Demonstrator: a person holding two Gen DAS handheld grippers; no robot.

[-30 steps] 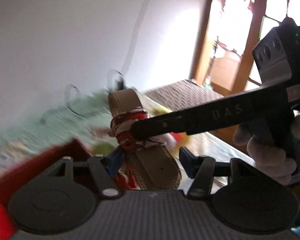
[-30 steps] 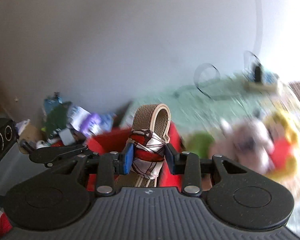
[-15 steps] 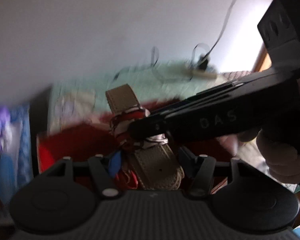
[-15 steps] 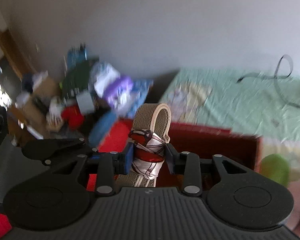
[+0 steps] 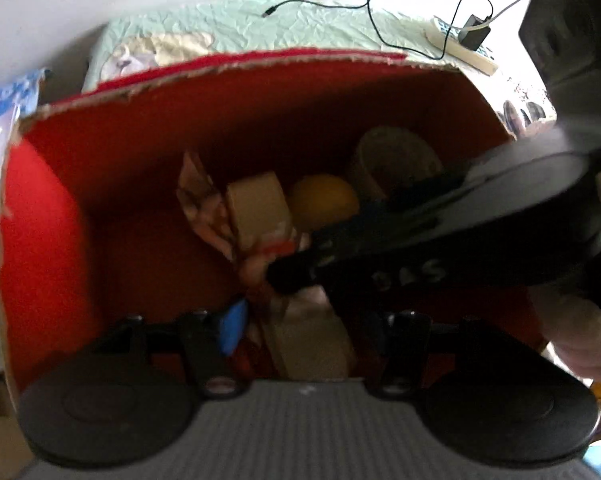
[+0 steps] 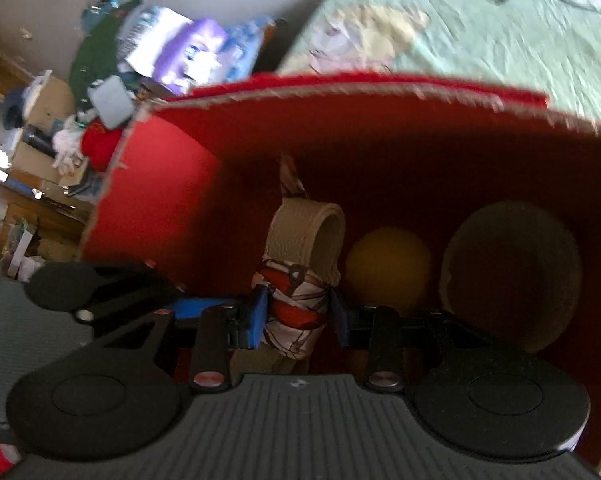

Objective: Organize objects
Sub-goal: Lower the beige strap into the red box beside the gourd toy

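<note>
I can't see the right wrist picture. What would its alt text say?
The right gripper, its jaws having just been closing, clamps a tan folded strap bound with a red-and-white patterned scarf inside a red cardboard box. Beside the bundle in the box sit a yellow ball and a round tan bowl-like container. A pale green bedsheet lies beyond.

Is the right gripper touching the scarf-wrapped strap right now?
Touching. In the right wrist view the right gripper, whose jaws have just been closing, has its blue pads pressed on both sides of the scarf-wrapped strap.

Both grippers lowered belt (image 6: 304, 240) into red box (image 6: 160, 168); right gripper (image 6: 296, 316) closing.
</note>
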